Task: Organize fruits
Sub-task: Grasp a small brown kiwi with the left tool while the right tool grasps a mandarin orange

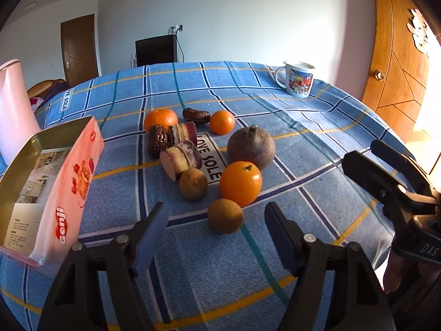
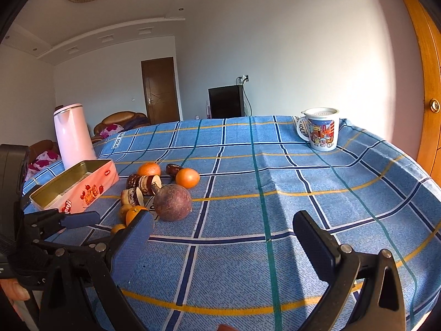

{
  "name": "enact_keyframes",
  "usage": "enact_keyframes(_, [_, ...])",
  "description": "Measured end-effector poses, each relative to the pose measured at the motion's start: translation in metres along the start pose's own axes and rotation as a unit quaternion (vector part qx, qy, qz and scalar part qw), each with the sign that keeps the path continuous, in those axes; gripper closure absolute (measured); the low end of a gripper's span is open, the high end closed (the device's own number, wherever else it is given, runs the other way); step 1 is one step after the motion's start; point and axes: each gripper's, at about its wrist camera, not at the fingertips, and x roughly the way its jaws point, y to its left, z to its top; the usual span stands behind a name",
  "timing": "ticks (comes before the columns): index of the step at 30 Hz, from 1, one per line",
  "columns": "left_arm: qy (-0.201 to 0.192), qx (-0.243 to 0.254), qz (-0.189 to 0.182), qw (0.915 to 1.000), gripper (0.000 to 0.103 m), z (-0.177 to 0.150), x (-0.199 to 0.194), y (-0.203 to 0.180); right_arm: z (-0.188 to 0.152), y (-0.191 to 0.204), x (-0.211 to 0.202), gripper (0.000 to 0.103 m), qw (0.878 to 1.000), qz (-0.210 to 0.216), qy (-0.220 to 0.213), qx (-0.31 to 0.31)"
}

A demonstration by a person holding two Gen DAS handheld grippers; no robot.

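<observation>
Fruits lie in a cluster on the blue checked tablecloth (image 1: 317,143). A small brown fruit (image 1: 225,215) lies nearest my open left gripper (image 1: 216,220), just ahead between its fingers. Behind it are an orange (image 1: 240,182), another brown fruit (image 1: 193,183), a big purple-brown round fruit (image 1: 251,147), two more oranges (image 1: 161,119) (image 1: 222,122), dates (image 1: 196,115) and layered rolls (image 1: 182,160). An open pink tin box (image 1: 52,190) stands at the left. My right gripper (image 2: 223,234) is open and empty, right of the cluster (image 2: 172,202); it also shows in the left wrist view (image 1: 386,165).
A printed mug (image 1: 299,78) stands at the far right of the table; it also shows in the right wrist view (image 2: 321,128). A pink kettle (image 2: 73,135) stands behind the tin box (image 2: 74,190). A wooden door (image 1: 397,55) is at the right.
</observation>
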Motion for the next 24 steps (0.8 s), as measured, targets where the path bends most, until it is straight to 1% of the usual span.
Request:
enact_keyframes(1, [0.006, -0.001, -0.009, 0.9999, 0.043, 0.000, 0.002, 0.000, 0.000, 0.001, 0.000, 0.001, 1.000, 0.003, 0.000, -0.001])
enact_keyframes(2, [0.012, 0.001, -0.013, 0.9998, 0.052, -0.001, 0.005, -0.001, -0.001, 0.002, 0.001, 0.001, 1.000, 0.005, 0.001, -0.002])
enact_keyframes(4, [0.019, 0.003, -0.013, 0.9997, 0.057, -0.002, 0.008, -0.001, -0.001, 0.004, 0.004, 0.002, 1.000, 0.020, 0.006, -0.001])
enact_keyframes(5, [0.015, 0.002, -0.016, 0.9998, 0.061, -0.002, 0.008, -0.001, -0.001, 0.005, 0.005, 0.003, 1.000, 0.028, 0.009, 0.001])
enact_keyframes(6, [0.014, 0.001, -0.021, 0.9997, 0.071, -0.002, 0.007, -0.001, -0.001, 0.007, 0.007, 0.006, 0.999, 0.033, 0.011, -0.001])
enact_keyframes(7, [0.015, 0.001, -0.026, 0.9996, 0.073, -0.003, 0.007, 0.000, -0.001, 0.010, 0.008, 0.008, 0.999, 0.034, 0.013, -0.005])
enact_keyframes(9, [0.012, -0.003, -0.030, 0.9995, 0.074, -0.004, 0.005, 0.003, -0.001, 0.015, 0.013, 0.020, 0.999, 0.046, 0.021, -0.013])
enact_keyframes(12, [-0.003, -0.002, -0.021, 0.9998, 0.074, -0.004, -0.003, 0.007, 0.000, 0.026, 0.021, 0.032, 0.997, 0.062, 0.033, -0.026])
enact_keyframes(16, [-0.037, -0.009, -0.005, 0.9993, 0.074, -0.001, -0.021, 0.020, 0.001, 0.042, 0.031, 0.036, 0.994, 0.083, 0.052, -0.044])
enact_keyframes(18, [-0.051, -0.014, 0.006, 0.9986, 0.074, 0.001, -0.028, 0.027, 0.002, 0.051, 0.037, 0.041, 0.992, 0.090, 0.065, -0.055])
enact_keyframes(22, [-0.072, -0.023, 0.028, 0.9968, 0.074, 0.002, -0.037, 0.042, 0.001, 0.064, 0.050, 0.042, 0.988, 0.096, 0.091, -0.076])
enact_keyframes(24, [-0.076, -0.030, 0.031, 0.9961, 0.074, 0.002, -0.039, 0.050, 0.001, 0.070, 0.056, 0.050, 0.986, 0.098, 0.103, -0.084])
